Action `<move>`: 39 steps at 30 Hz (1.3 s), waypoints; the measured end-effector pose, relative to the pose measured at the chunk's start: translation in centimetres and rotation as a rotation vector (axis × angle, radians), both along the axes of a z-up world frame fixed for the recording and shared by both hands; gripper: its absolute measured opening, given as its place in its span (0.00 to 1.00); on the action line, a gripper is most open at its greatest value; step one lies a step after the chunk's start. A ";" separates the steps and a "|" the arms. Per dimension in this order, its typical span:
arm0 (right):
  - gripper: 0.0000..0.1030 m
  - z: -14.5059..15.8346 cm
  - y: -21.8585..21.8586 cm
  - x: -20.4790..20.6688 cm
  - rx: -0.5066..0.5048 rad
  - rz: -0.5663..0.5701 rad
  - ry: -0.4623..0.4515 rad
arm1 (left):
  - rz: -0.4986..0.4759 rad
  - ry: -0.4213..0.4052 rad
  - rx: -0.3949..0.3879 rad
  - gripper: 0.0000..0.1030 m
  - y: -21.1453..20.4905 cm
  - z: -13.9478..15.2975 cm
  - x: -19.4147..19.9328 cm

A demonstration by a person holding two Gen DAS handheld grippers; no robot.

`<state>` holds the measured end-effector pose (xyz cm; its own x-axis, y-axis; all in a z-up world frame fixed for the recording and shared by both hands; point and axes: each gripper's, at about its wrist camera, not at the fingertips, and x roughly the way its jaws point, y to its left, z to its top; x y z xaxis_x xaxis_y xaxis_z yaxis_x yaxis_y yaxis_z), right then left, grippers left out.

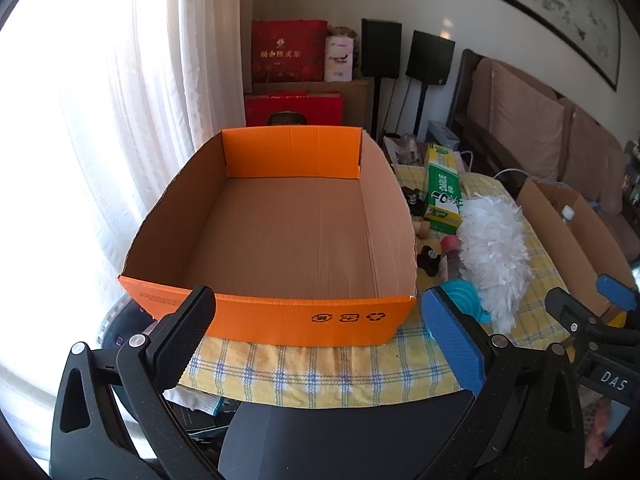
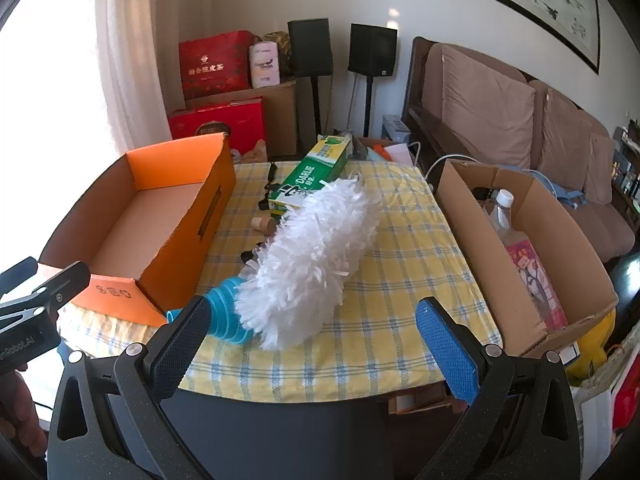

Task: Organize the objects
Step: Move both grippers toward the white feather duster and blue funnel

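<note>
An empty orange cardboard box [image 1: 280, 312] sits on the left of the yellow checked tablecloth [image 1: 320, 368]; it also shows in the right wrist view [image 2: 192, 216]. A white fluffy duster [image 2: 316, 256] with a blue collapsible handle [image 2: 226, 312] lies mid-table, also in the left wrist view [image 1: 494, 248]. A green Darlie box [image 2: 316, 172] lies behind it. My left gripper [image 1: 320, 320] is open and empty before the orange box. My right gripper [image 2: 316, 332] is open and empty, just in front of the duster.
A brown cardboard box [image 2: 472, 216] on the right holds a plastic bottle [image 2: 502, 208] and a pink packet. Small dark items and a cork [image 2: 262, 224] lie between the boxes. A sofa, speakers and red gift boxes stand behind the table.
</note>
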<state>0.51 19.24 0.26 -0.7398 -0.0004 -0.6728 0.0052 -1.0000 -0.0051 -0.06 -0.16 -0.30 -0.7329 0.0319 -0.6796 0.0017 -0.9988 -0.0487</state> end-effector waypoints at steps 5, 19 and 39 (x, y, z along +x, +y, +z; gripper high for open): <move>1.00 -0.2 0.1 -0.3 0.003 -0.003 -0.006 | -0.010 0.004 0.010 1.00 0.2 -0.1 -0.1; 1.00 0.1 1.6 -1.2 -0.004 -0.024 -0.003 | -0.056 0.018 0.012 1.00 1.5 0.1 -1.0; 1.00 0.0 2.9 -4.6 -0.012 -0.026 -0.015 | -0.115 0.004 0.021 1.00 3.6 0.0 -3.8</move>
<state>-4.07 22.14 0.30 -0.7298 0.0106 -0.6836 -0.0206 -0.9998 0.0065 -3.91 3.44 -0.34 -0.7261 0.1303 -0.6751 -0.1133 -0.9911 -0.0695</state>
